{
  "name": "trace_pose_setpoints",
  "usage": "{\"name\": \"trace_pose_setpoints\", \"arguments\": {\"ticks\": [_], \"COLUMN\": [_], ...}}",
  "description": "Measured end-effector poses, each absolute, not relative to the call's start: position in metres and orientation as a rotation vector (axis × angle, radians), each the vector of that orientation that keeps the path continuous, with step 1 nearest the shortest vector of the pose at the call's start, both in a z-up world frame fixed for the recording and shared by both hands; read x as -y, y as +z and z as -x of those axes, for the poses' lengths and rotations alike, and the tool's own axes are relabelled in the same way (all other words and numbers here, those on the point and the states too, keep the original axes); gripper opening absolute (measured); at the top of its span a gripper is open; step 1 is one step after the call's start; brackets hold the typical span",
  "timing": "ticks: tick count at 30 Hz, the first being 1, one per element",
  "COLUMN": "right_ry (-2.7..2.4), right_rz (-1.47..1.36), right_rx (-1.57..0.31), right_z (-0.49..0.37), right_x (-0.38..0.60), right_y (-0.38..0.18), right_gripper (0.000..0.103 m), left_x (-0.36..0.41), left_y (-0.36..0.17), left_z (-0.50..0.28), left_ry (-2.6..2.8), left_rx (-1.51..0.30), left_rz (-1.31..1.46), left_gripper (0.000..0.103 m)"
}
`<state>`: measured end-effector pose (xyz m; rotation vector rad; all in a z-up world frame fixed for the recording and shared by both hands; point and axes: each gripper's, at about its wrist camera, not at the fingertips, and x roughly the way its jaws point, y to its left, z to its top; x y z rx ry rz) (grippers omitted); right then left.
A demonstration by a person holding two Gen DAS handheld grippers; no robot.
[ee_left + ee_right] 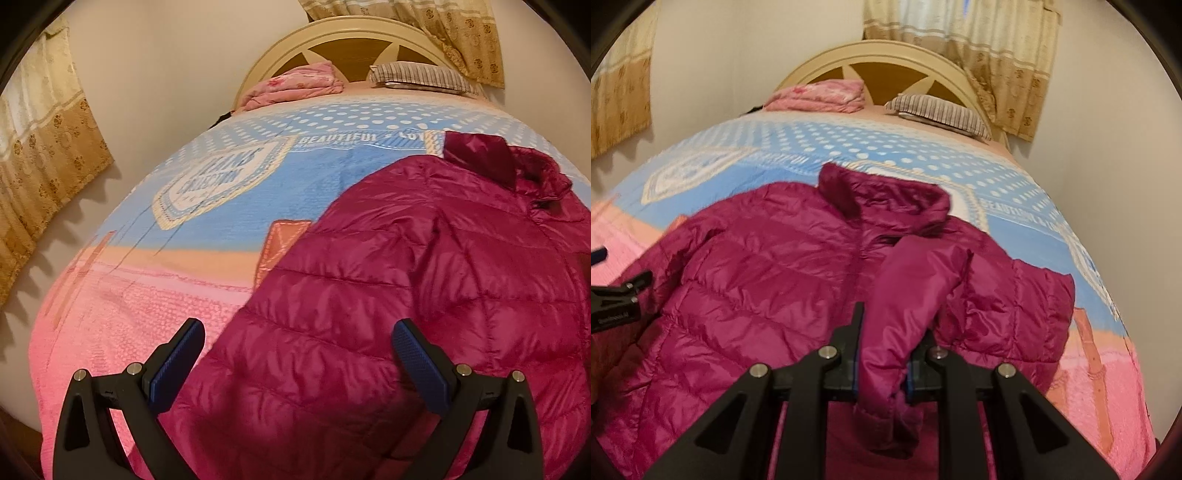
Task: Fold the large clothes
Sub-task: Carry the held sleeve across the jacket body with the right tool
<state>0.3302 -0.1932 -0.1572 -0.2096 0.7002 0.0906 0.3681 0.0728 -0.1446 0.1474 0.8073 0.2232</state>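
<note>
A shiny magenta quilted puffer jacket (768, 258) lies spread on a bed covered by a pink-and-blue polka-dot fleece blanket (122, 295), its stand-up collar (886, 195) pointing toward the cream arched wooden headboard (886, 55). Wide stretches of bare blanket lie to the jacket's left and beyond the collar; on the right, the blanket runs on to the bed's edge, where it curves down against a plain pale wall (1108, 147). The left gripper (297, 345) hovers over the jacket's lower hem, its blue-padded fingers (177, 363) spread wide and holding nothing. The right gripper (884, 350) has its black fingers (849, 343) pinched on the jacket's sleeve (908, 291), which is lifted off the body and bunched between them, the cuff hanging toward the camera. The jacket's fabric is glossy, stitched in horizontal bands and creased. A folded pink floral quilt (295, 86) and a grey striped pillow (421, 75) rest at the headboard, well apart from the jacket. Gold floral curtains (40, 155) hang on the walls. The blanket's printed band reads "BEAUTIFUL" (334, 137); the crest lettering beside it is too blurred to read.
</note>
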Motion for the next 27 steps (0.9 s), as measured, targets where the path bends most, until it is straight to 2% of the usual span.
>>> {"name": "trace_pose_setpoints", "arguments": {"ticks": [15, 17, 18, 19, 21, 24, 27], "right_ry": [0.115, 0.122, 0.122, 0.129, 0.174, 0.211, 0.268], "right_rz": [0.315, 0.328, 0.332, 0.328, 0.295, 0.308, 0.318], "right_rx": [-0.759, -0.783, -0.788, -0.789, -0.779, -0.729, -0.657], "right_z": [-0.348, -0.351, -0.351, -0.350, -0.339, -0.312, -0.282], "right_x": [0.135, 0.131, 0.130, 0.131, 0.133, 0.131, 0.134], "right_y": [-0.201, -0.207, -0.208, -0.207, -0.197, -0.170, -0.142], "right_gripper": [0.020, 0.025, 0.033, 0.050, 0.064, 0.067, 0.083], "left_x": [-0.089, -0.089, -0.089, -0.089, -0.089, -0.091, -0.094], "left_y": [-0.163, -0.163, -0.163, -0.163, -0.162, -0.160, -0.157], "left_z": [-0.376, -0.376, -0.376, -0.375, -0.373, -0.372, -0.372], "left_ry": [0.284, 0.296, 0.300, 0.304, 0.313, 0.335, 0.373], "left_rx": [-0.832, -0.832, -0.829, -0.825, -0.816, -0.810, -0.811], "left_rz": [-0.159, -0.173, -0.178, -0.187, -0.205, -0.214, -0.194], "left_gripper": [0.102, 0.102, 0.102, 0.102, 0.102, 0.102, 0.102]}}
